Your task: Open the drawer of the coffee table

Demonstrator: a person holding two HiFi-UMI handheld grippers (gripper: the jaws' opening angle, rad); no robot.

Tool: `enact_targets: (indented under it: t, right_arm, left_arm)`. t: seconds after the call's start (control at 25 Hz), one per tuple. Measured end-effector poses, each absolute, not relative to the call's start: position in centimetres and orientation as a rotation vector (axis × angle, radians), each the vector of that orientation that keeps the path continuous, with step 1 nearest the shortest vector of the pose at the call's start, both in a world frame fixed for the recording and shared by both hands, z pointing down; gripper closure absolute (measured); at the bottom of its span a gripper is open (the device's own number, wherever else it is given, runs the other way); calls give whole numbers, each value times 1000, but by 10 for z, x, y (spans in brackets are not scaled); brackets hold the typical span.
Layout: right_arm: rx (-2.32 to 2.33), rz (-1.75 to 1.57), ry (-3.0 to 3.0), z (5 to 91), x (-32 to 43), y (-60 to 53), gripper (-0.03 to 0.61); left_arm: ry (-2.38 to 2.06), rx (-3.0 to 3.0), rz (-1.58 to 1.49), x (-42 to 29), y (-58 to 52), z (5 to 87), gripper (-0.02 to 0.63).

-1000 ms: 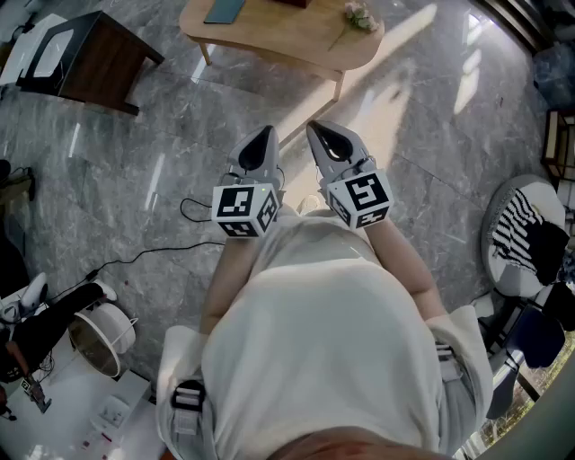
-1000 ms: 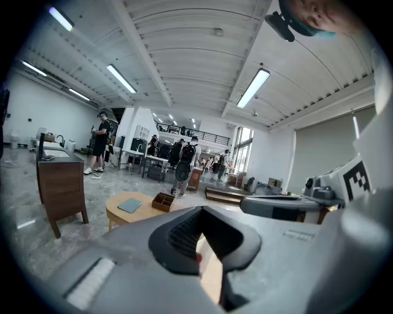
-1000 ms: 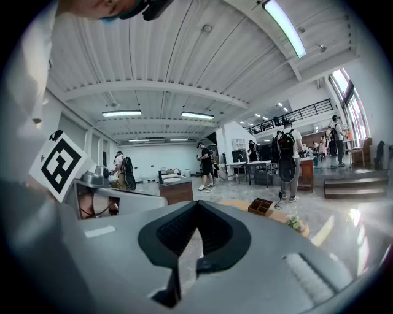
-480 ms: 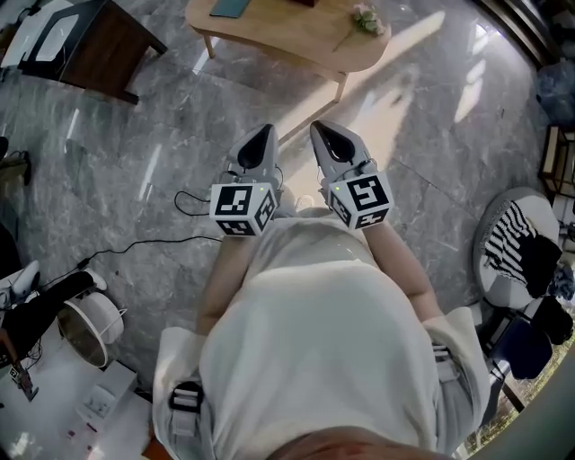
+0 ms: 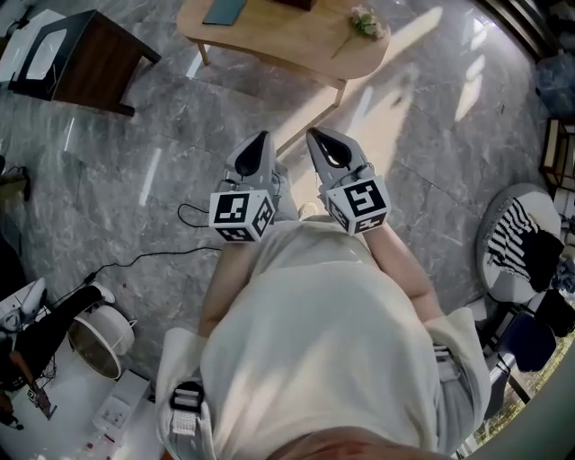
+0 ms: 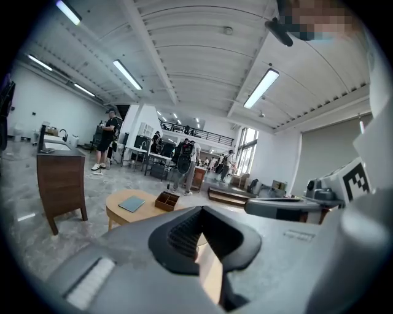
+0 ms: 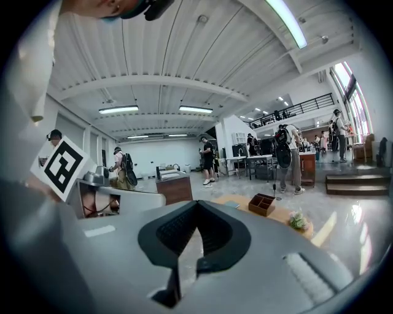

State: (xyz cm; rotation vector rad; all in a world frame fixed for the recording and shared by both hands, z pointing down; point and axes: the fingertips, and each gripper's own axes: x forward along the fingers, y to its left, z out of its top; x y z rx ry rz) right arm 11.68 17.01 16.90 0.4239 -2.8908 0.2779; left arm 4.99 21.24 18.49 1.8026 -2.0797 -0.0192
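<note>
Holding the left gripper [image 5: 262, 137] and the right gripper [image 5: 315, 135] side by side, both clenched shut and grasping nothing. Facing the coffee table [image 5: 296, 40], well apart ahead. Seeing no drawer from here. Judging the step in hand as the approach: getting near, going low, finding the handle, then releasing one pair of jaws before gripping.

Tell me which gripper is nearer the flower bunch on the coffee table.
Right. The right gripper hangs short of the flower bunch, slightly to its left; the left gripper is farther left.
</note>
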Motion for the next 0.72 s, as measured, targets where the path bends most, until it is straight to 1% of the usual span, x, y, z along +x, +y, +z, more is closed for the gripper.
enact_targets:
  t: [0.24, 0.72]
  right_arm:
    - [463, 312, -2888, 171, 79, 127, 580]
    - [721, 361, -2826, 170, -11, 37, 579]
  left_arm:
    - [-2022, 1824, -14, 10, 167, 195, 612]
    - [-1853, 1932, 30, -98, 73, 205, 612]
